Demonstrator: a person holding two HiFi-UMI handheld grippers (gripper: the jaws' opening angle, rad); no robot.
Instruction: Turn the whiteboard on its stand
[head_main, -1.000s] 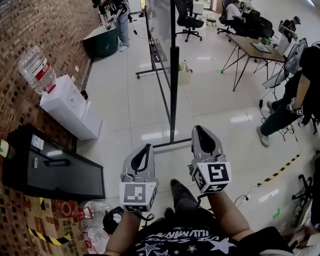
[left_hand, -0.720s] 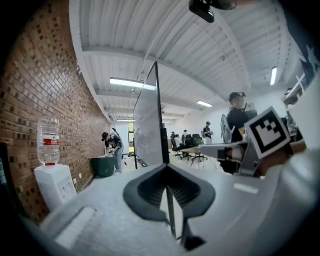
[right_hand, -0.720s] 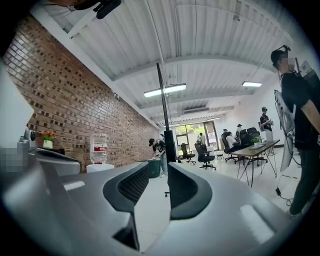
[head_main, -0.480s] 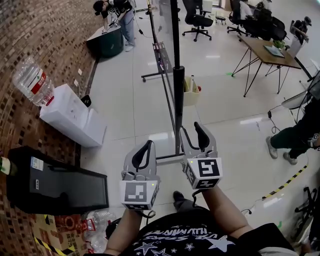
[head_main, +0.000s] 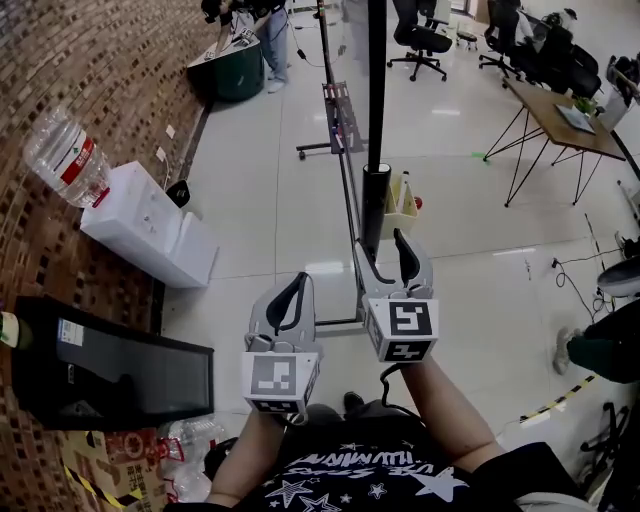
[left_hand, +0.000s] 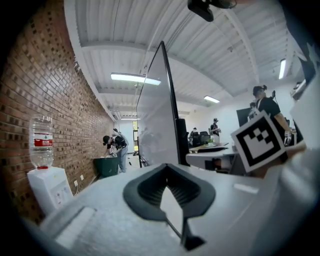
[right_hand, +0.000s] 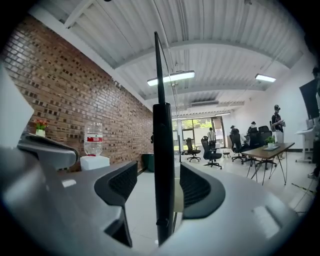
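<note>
The whiteboard (head_main: 347, 35) stands edge-on to me on a black stand. Its upright post (head_main: 376, 120) rises just beyond my right gripper (head_main: 386, 258). In the right gripper view the post (right_hand: 163, 150) runs straight up between the two dark pads of the right gripper (right_hand: 160, 186), with the board's thin edge (right_hand: 158, 70) above it. Those jaws are opening, and floor shows on both sides of the post, so neither pad presses on it. My left gripper (head_main: 293, 296) is shut and empty, held left of the post. In its own view the left gripper (left_hand: 167, 172) has the whiteboard (left_hand: 155, 115) ahead of it.
A white water dispenser (head_main: 140, 225) with its bottle (head_main: 65, 150) stands by the brick wall at left. A black screen (head_main: 110, 370) leans there too. The stand's foot (head_main: 335, 324) lies on the floor before me. Desks and chairs (head_main: 560, 110) fill the right, and a person (head_main: 255, 20) is at the far left.
I have moved closer to the stand. The right gripper went from shut beside the post to open with the post between its jaws. The left gripper stayed shut.
</note>
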